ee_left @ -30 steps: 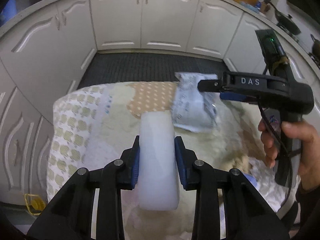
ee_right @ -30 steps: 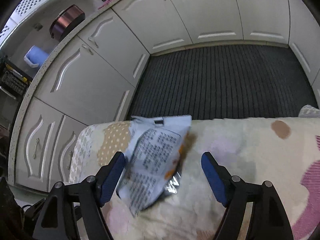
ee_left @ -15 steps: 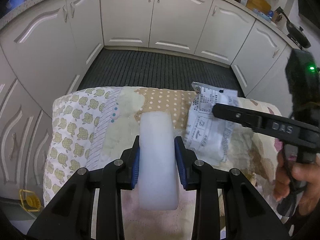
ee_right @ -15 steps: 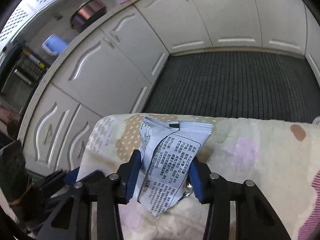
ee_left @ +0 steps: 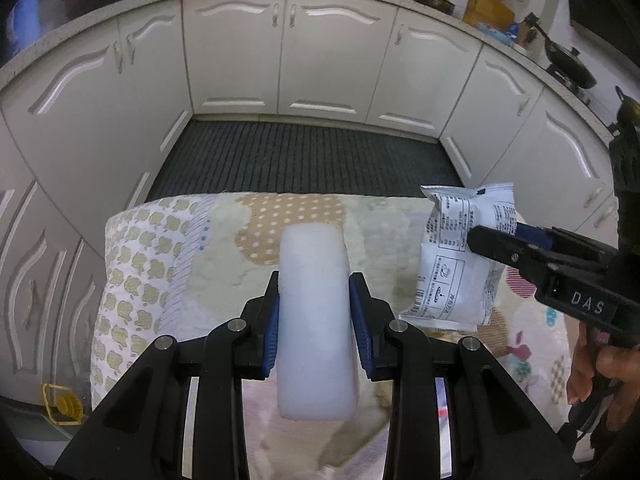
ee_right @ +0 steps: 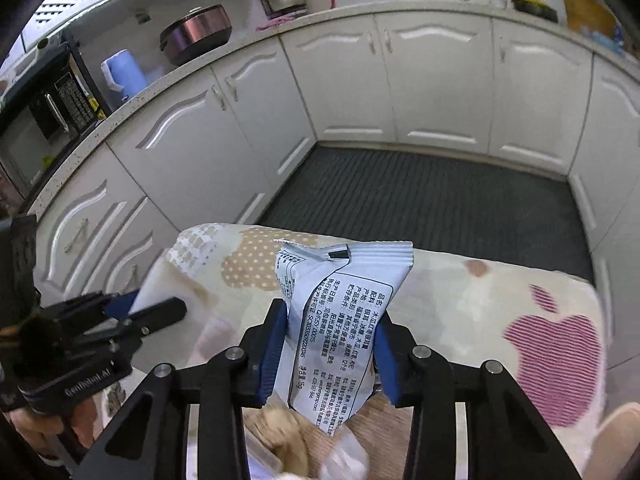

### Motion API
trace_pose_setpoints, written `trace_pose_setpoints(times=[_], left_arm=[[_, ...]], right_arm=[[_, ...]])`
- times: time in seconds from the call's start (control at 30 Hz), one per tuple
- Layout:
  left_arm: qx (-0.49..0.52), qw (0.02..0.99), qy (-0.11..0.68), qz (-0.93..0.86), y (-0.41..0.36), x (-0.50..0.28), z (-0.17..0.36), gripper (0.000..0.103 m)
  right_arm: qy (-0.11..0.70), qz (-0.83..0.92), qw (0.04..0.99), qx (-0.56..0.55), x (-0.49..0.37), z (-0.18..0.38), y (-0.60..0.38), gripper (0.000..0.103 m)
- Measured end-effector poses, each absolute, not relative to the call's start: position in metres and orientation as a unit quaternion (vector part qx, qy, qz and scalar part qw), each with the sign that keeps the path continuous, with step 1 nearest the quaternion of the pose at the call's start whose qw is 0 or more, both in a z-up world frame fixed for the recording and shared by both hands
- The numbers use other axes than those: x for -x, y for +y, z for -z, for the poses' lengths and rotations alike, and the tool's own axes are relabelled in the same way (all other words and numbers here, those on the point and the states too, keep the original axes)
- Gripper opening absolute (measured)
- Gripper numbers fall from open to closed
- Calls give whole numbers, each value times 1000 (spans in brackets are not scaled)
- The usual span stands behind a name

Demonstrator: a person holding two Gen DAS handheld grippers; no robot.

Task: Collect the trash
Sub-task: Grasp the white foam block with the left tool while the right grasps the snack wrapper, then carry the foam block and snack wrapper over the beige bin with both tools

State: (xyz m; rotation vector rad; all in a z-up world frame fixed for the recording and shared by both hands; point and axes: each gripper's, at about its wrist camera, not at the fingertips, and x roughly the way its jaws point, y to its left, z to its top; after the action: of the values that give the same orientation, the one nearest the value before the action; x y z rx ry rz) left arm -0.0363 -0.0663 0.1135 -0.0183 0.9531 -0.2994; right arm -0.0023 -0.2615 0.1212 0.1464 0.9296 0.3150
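Observation:
My left gripper [ee_left: 314, 312] is shut on a white oblong foam block [ee_left: 314, 320] and holds it above the patterned cloth [ee_left: 160, 264] on the table. My right gripper [ee_right: 330, 344] is shut on a white printed snack wrapper [ee_right: 340, 320], lifted off the cloth [ee_right: 480, 312]. In the left wrist view the wrapper [ee_left: 456, 264] hangs at the right, held by the right gripper [ee_left: 496, 240]. In the right wrist view the left gripper [ee_right: 160, 312] shows at the left with the foam block [ee_right: 148, 292] partly hidden.
White kitchen cabinets [ee_left: 328, 52] curve around a dark ribbed floor mat [ee_left: 304, 160]. A countertop holds a pot [ee_right: 196, 34], a blue kettle [ee_right: 122, 72] and a microwave [ee_right: 36, 120]. Crumpled trash [ee_right: 288, 440] lies below the right gripper. A yellow object [ee_left: 60, 404] sits on the floor.
My right gripper closed on the wrapper and lifted it off the cloth. Both grippers rose and drew back; the left kept its hold on the foam block.

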Motion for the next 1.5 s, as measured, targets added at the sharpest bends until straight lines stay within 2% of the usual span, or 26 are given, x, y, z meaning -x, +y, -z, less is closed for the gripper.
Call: trace_pose_setpoints(times=[0.5,1.03,1.5], left_arm=[[-12,873,433,223,-156,80,-146,29],[-58,838,428,334,-283,143,-150,29],[-85,817,436,369,-329,170,-137,29]], right_arm=[[414,-73,905,-68,104,-156,-347,40],[414,33,904,-103,214,-144,-462,40],[423,93,891,-135,261,-125,-519,40]])
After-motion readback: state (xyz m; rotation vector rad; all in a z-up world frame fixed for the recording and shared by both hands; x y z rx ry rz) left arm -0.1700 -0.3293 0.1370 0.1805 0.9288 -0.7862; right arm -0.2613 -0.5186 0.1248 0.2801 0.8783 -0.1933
